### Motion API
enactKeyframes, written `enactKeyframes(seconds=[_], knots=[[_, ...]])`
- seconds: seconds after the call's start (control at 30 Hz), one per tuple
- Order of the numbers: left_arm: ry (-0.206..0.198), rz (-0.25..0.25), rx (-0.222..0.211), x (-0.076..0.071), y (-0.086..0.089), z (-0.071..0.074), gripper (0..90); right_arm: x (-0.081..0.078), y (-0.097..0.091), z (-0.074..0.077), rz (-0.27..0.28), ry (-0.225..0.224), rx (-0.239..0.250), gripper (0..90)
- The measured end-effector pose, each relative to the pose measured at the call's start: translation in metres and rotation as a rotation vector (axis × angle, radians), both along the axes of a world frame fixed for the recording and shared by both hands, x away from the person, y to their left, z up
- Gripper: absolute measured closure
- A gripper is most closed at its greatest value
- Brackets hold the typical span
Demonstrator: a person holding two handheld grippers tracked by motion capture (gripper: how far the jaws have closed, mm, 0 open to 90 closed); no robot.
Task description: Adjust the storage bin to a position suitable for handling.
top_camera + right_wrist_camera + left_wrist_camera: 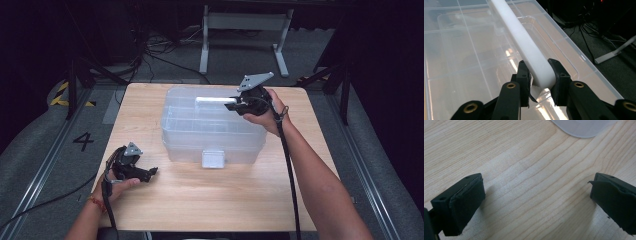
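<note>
A clear plastic organiser box point(212, 125) with inner compartments stands in the middle of the wooden table point(210, 200). A white carry handle point(212, 100) runs along its lid point(474, 50). My right gripper point(231, 106) reaches in from the right and is shut on the handle's right end; in the right gripper view both pads press the white handle point(529, 50) at my right gripper point(539, 75). My left gripper point(152, 172) rests low at the table's front left, open, with bare wood between its pads point(469, 200) in the left gripper view.
A white latch point(213, 158) sits on the box's front face. A corner of the box point(584, 127) shows beyond the left jaws. Dark floor with cables and a white metal stand point(245, 30) lie behind the table.
</note>
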State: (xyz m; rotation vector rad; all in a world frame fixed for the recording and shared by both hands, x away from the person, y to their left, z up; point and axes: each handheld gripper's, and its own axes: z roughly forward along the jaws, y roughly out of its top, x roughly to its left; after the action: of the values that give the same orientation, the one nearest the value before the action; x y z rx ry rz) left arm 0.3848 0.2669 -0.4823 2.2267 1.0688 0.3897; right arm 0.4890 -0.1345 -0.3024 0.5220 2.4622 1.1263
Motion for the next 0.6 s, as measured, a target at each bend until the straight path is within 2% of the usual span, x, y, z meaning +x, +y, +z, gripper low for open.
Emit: enactKeyframes(seconds=[0.17, 0.6], knots=[[0.0, 0.0, 0.0, 0.0, 0.0, 0.0, 0.1, 0.0002, 0.0011, 0.0013, -0.001, -0.009, -0.018, 72.9], [0.004, -0.002, -0.002, 0.0003, 0.0001, 0.0, 0.1, 0.0024, 0.0006, 0.0029, 0.01, 0.001, -0.023, 73.2]])
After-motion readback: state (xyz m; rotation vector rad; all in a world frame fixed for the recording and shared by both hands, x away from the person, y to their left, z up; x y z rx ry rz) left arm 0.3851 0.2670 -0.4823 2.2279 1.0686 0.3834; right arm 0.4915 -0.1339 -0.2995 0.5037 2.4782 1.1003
